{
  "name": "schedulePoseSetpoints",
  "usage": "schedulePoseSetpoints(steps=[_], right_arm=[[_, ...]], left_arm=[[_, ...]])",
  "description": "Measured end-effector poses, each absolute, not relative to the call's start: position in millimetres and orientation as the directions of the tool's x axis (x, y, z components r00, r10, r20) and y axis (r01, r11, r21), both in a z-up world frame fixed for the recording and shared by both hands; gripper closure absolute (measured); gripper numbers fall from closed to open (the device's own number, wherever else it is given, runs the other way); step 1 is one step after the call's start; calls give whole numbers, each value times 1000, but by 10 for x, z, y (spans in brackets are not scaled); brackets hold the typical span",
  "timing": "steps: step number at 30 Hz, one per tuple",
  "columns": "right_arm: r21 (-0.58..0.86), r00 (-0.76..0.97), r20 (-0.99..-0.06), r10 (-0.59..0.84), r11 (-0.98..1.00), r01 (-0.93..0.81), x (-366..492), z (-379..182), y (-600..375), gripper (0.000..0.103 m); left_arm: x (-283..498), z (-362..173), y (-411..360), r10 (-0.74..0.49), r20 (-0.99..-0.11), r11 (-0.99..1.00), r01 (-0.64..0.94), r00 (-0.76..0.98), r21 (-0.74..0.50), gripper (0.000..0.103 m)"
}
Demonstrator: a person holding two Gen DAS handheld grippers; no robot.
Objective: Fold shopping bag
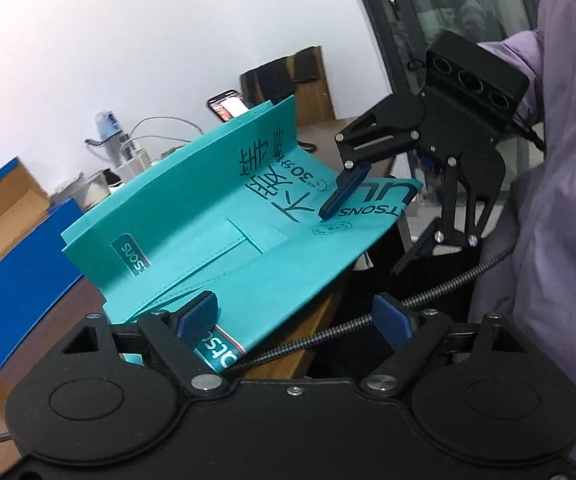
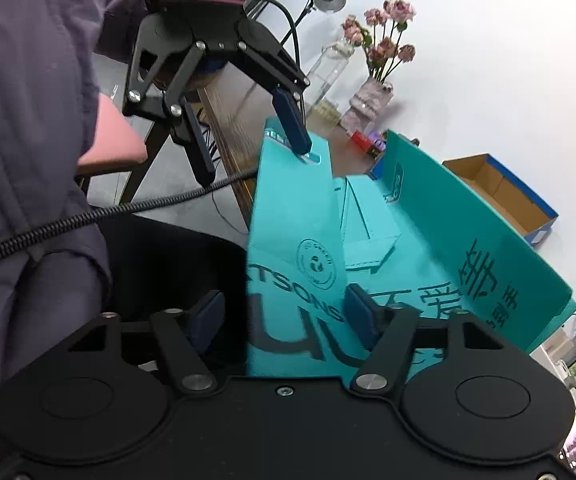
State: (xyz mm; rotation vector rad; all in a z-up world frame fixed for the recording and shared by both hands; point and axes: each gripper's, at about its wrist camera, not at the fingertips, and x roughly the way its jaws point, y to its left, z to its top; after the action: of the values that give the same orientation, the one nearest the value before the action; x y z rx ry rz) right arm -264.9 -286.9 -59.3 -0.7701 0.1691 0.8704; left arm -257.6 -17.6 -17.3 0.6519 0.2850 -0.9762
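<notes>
**Teal bag half-flattened, both claws spread at its near edge**

Nearest the lens in the left wrist view is my left claw point(image 1: 293, 320), released, its blue pads spread wide; the left pad point(image 1: 198, 316) rests at the bag's near corner, low in the frame, but nothing is pinched. The shopping bag point(image 1: 224, 220) fills the centre of that picture, lying on the brown counter point(image 1: 288, 344) with its near edge hanging past the counter's lip. One long side panel stands up like a wall along the upper left; the rest lies nearly flat.

In the right wrist view my right claw point(image 2: 284, 318) is also released, straddling the bag's printed end at the bottom of the frame, one pad on each side of the panel edge.

I judge the bag to be light, stiff non-woven sheet: it holds sharp creases and stands by itself, so it should fold along its existing lines rather than drape. It looks fairly smooth, so a shallow pinch could slip. I would grip the top edge of the standing panel, near its two ends, and lay it down flat.
</notes>
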Motion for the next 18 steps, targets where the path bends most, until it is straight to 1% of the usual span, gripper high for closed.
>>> schedulePoseSetpoints(steps=[1,2,3,5,6,7,8,9,10,11,12,13,16,18], right_arm=[[-541,654,-417,631,406,-737,-2675,-590,-2896,51],[-543,657,-403,637,411,-732,-2701,-588,-2925,57],[-537,651,-396,647,412,-736,-2699,-572,-2970,59],[-505,629,-390,672,416,-757,-2678,-521,-3085,69],[-459,607,-392,691,425,-781,-2644,-482,-3160,71],[-366,572,-393,720,448,-816,-2560,-444,-3269,78],[-253,533,-388,752,469,-846,-2458,-407,-3393,80],[-137,495,-377,783,481,-866,-2357,-371,-3516,80],[-34,467,-361,807,489,-872,-2254,-368,-3616,81],[63,445,-343,828,492,-868,-2150,-379,-3706,81],[159,424,-321,847,489,-858,-2047,-390,-3797,81],[225,414,-302,858,487,-844,-1979,-404,-3843,81],[385,404,-248,881,472,-793,-1821,-449,-3928,81],[380,468,-250,847,531,-758,-1836,-449,-3898,78]], left_arm=[[-2585,-177,-194,-666,-501,386,830,552,402,19],[-2597,-184,-208,-664,-498,377,825,558,421,19],[-2599,-194,-212,-664,-493,369,820,562,438,19],[-2595,-221,-215,-662,-483,354,807,573,472,19],[-2582,-233,-214,-661,-481,351,804,576,480,19],[-2559,-237,-205,-663,-479,354,805,575,476,20],[-2538,-230,-187,-675,-479,360,818,561,449,26],[-2517,-221,-168,-689,-479,365,832,544,419,40],[-2499,-202,-138,-712,-469,377,848,523,373,51],[-2482,-183,-105,-735,-456,388,863,502,324,79],[-2449,-148,-52,-760,-423,427,870,494,248,82],[-2408,-119,-4,-780,-405,451,877,477,163,82],[-2344,-95,80,-804,-358,506,863,475,10,84],[-2336,-93,77,-790,-347,551,833,504,-45,84]])
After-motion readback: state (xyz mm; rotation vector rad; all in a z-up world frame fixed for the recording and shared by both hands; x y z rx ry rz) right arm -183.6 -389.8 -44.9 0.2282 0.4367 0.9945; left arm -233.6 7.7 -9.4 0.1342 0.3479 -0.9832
